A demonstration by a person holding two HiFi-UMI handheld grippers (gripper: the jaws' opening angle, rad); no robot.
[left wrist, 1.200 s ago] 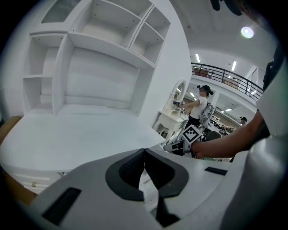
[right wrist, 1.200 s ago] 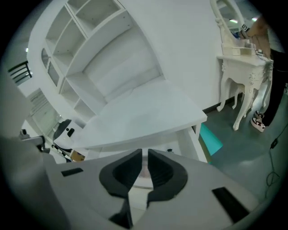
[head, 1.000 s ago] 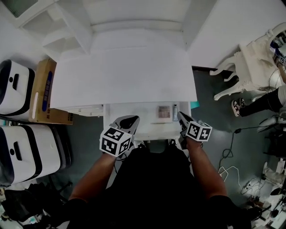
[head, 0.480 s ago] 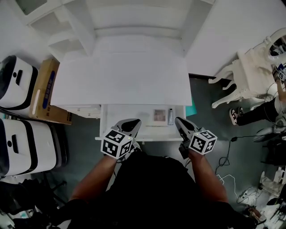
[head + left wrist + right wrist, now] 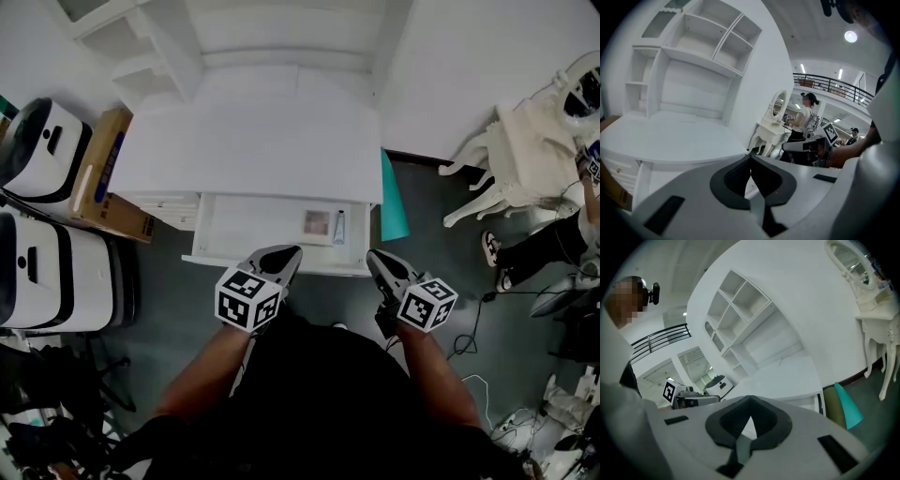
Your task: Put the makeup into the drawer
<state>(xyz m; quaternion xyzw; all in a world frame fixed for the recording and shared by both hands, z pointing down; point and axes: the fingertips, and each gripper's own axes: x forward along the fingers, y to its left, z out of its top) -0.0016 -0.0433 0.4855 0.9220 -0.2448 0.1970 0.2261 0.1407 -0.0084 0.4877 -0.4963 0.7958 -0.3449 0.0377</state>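
Observation:
The white desk's drawer [image 5: 246, 262] stands pulled out, seen from above in the head view. A small square makeup palette [image 5: 317, 223] and a slim tube [image 5: 338, 227] lie side by side in its right half. My left gripper [image 5: 289, 251] hovers just off the drawer's front edge, and its jaws meet with nothing between them [image 5: 751, 157]. My right gripper [image 5: 372, 257] sits off the drawer's right front corner, also shut and empty [image 5: 750, 398]. Neither gripper touches the drawer or the makeup.
A white shelf unit [image 5: 281, 37] rises behind the desk top [image 5: 253, 141]. A cardboard box [image 5: 98, 178] and two white cases [image 5: 42, 272] stand to the left. At the right are a teal panel [image 5: 391, 197], an ornate white vanity [image 5: 525, 141], a person's leg [image 5: 553, 225] and floor cables [image 5: 473, 323].
Both grippers have drawn back from over the drawer toward my body and lifted. The drawer with the palette and tube now lies clear in front of them.

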